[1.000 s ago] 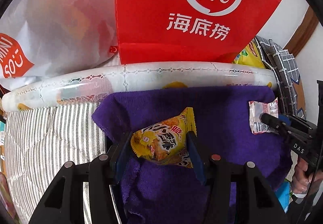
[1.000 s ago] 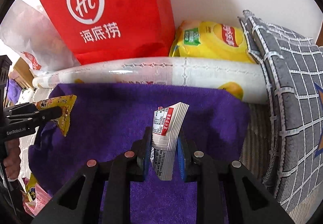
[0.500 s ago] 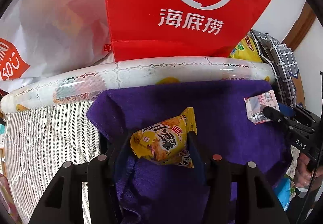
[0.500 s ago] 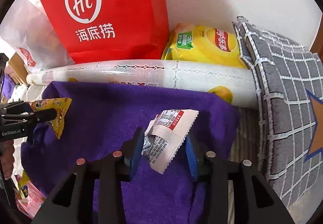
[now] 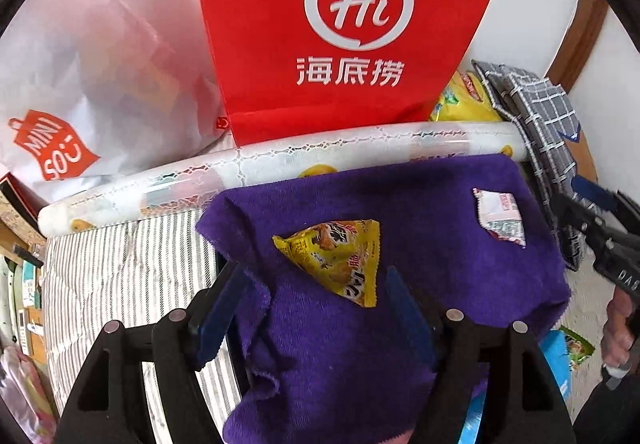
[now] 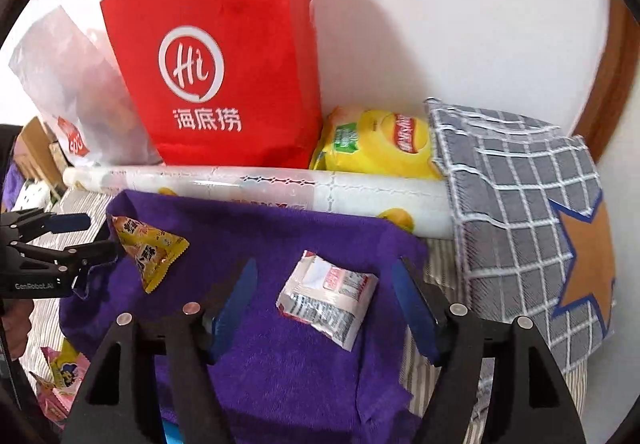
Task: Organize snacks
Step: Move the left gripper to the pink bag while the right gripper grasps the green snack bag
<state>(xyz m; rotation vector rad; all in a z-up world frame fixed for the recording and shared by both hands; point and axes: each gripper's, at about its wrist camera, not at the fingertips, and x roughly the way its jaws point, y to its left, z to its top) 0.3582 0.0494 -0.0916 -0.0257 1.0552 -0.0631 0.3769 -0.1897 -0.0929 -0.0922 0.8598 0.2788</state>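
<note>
Both snacks now lie on the purple towel [image 5: 400, 324], so the step in hand reads as the release and withdrawal after setting them down. The left gripper [image 5: 308, 308] has just been opening: its jaws stand wide and released, and the yellow packet [image 5: 336, 264] lies flat on the towel just ahead of and between the fingertips, touched by neither pad. The right gripper [image 6: 324, 304] has likewise just been opening, and the white packet [image 6: 328, 296] rests between its spread fingers, clear of both blue pads. To finish this well, each gripper should draw back along its own line with the jaws kept wide, so that no pad drags a packet's crimped edge or snags the towel's loose pile. The left side needs more care: the towel's frayed edge bunches up against the left finger [image 5: 224, 308], and a sideways pull there could shift the cloth and both packets with it. The packets are light and slippery, so a slow straight retreat suits better than a swing. They lie well apart on the towel, leaving space between them for further snacks such as the pink packet [image 6: 60, 368] lying off the towel, beside the right gripper's left finger.
</note>
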